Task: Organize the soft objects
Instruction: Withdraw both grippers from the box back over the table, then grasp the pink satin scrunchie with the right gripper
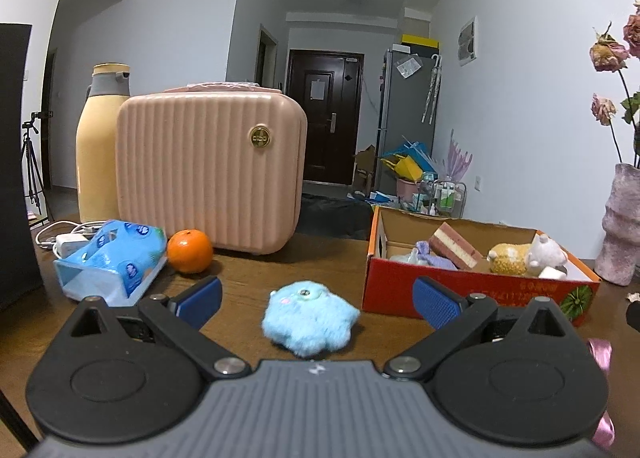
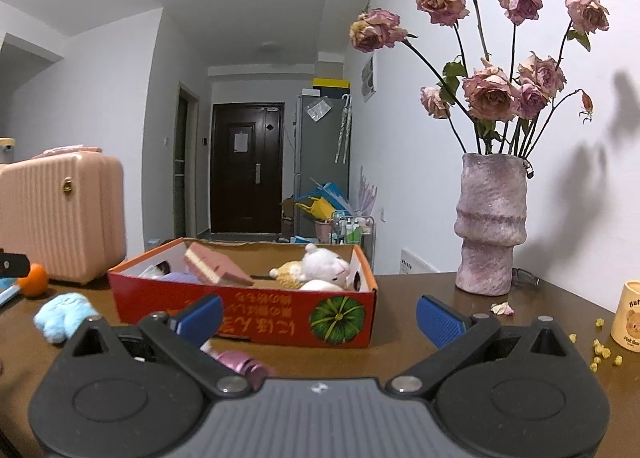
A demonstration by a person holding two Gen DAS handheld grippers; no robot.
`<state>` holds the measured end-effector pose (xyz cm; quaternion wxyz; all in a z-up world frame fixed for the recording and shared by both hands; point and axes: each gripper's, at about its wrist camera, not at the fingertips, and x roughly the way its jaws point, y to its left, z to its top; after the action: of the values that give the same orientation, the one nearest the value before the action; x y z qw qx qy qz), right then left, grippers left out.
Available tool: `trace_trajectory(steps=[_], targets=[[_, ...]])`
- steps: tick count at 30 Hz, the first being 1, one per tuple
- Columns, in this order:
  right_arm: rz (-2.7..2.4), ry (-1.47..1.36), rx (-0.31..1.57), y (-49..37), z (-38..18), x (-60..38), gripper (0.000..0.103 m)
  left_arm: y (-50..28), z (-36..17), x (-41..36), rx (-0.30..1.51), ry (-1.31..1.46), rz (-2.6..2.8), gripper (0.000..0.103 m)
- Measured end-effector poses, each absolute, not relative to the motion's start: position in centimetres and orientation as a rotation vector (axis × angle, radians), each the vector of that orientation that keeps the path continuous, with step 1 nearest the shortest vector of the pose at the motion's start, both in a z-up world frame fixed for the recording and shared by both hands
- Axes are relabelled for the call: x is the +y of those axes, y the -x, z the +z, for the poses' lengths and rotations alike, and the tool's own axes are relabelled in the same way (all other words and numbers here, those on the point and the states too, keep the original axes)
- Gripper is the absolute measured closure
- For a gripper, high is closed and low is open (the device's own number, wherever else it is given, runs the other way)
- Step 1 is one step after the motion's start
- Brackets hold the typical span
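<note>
Brown wood tabletop carries everything, with a hallway and dark door behind. At its middle sits an open red box, low-walled cardboard, serving as the bin for soft things: a pink-and-cream sponge slab leans in it beside a yellow-and-white plush and something lilac.

One soft piece is not yet boxed. The blue plush, shaggy and round with a small stitched face, lies on the bare wood just beside the box, at its 9 o'clock. The left gripper hovers over it with jaws spread wide, ribbed blue pads either side, touching nothing; I judge it is lined up for a pick. Fluff this loose should squash easily, so a deep bite seems wise.

The right gripper is likewise spread and empty, facing the box front. A shiny pink ribbon-like thing lies under its left finger; what it is I cannot tell.

Hard items stand at 10 o'clock: ribbed pink case, orange, tissue pack. A rough vase stands at 2 o'clock.
</note>
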<state>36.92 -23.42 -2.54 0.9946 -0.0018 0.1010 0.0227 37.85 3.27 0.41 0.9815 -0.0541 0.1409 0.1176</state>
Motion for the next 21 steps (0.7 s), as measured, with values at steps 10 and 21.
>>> trace_trajectory(steps=[10,21], targets=[[0.078,0.024,0.212,-33.4,-2.6,-21.8,0.000,-34.2,0.4,3.7,0.291,0.095,0.218,0.000],[0.113,0.047,0.224,-30.5,-2.6,-20.4,0.000,-30.6,0.2,3.8,0.306,0.071,0.163,0.000]])
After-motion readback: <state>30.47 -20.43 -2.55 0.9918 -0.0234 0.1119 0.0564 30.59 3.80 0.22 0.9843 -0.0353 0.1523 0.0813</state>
